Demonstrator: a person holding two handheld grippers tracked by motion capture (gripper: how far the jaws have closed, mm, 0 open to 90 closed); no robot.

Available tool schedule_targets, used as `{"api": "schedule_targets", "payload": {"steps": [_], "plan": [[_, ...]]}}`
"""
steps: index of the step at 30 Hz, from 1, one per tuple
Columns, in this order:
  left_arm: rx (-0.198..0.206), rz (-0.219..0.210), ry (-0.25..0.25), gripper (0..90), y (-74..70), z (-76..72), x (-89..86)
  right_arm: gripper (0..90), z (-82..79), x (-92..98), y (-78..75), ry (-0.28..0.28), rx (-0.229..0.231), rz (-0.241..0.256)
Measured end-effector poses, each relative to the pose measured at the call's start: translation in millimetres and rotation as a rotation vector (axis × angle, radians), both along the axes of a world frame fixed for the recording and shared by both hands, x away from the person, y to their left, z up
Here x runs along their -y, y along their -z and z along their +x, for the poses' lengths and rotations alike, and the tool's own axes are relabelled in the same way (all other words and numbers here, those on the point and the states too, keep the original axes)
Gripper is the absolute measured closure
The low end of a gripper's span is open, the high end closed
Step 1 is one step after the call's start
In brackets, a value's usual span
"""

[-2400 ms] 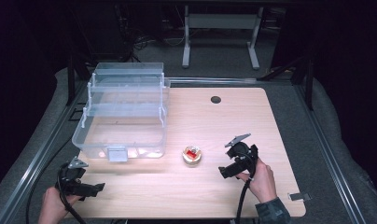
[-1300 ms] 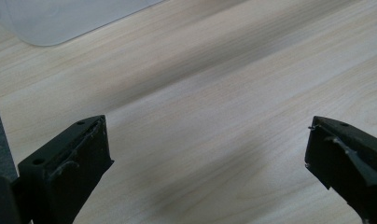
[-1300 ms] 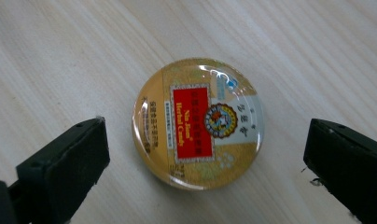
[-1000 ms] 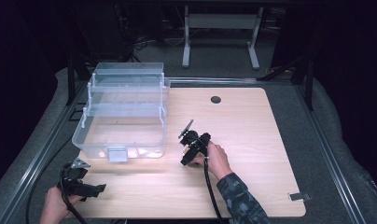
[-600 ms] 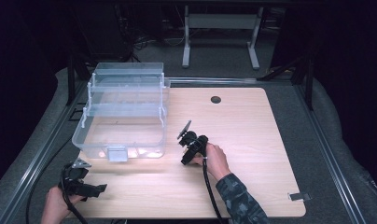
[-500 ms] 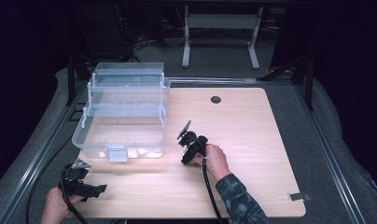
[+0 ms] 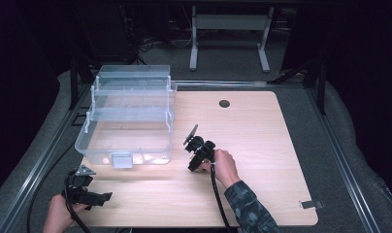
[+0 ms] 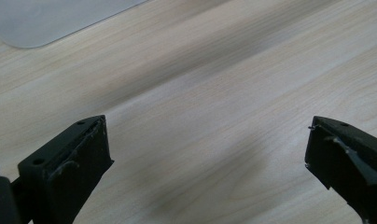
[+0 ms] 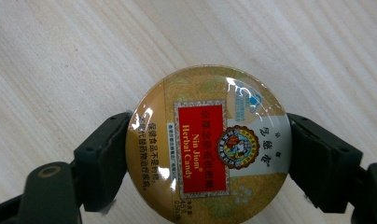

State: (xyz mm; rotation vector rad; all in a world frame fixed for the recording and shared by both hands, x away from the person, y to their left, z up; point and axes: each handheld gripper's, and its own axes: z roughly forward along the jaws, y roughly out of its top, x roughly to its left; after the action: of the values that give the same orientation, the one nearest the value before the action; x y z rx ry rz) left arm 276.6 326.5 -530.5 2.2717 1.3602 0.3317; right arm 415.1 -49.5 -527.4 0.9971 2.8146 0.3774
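Observation:
A round gold candy tin (image 9: 207, 144) with a red label lies flat on the wooden table (image 7: 271, 145). My right gripper (image 9: 210, 156) has one jaw against each side of the tin, shut on it. In the high view the right gripper (image 7: 196, 156) stands just right of the clear plastic box (image 7: 128, 116), and it covers the tin there. My left gripper (image 7: 99, 198) rests near the table's front left corner. Its jaws stand wide open in the left gripper view (image 8: 207, 158), with bare wood between them.
The clear tiered box has its lid trays raised and takes up the table's left half. A dark cable hole (image 7: 224, 103) sits at the back centre. A small metal clip (image 7: 308, 204) lies near the front right corner.
The right gripper has travelled left from the table's right side onto the candy tin and now holds still around it. The left gripper has stayed in place.

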Motion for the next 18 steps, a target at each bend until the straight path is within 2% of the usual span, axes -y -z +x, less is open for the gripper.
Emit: {"api": "schedule_targets", "payload": {"steps": [5,18], "plan": [[0.001,0.002,0.0,0.2,-0.4,0.5,0.3,19.8,-2.7,9.2,-9.9,0.011,0.015,-0.003],[-0.004,0.004,0.014,0.2,-0.3,0.7,2.6,19.8,-6.7,29.0,-23.5,0.048,0.028,-0.008]]}}
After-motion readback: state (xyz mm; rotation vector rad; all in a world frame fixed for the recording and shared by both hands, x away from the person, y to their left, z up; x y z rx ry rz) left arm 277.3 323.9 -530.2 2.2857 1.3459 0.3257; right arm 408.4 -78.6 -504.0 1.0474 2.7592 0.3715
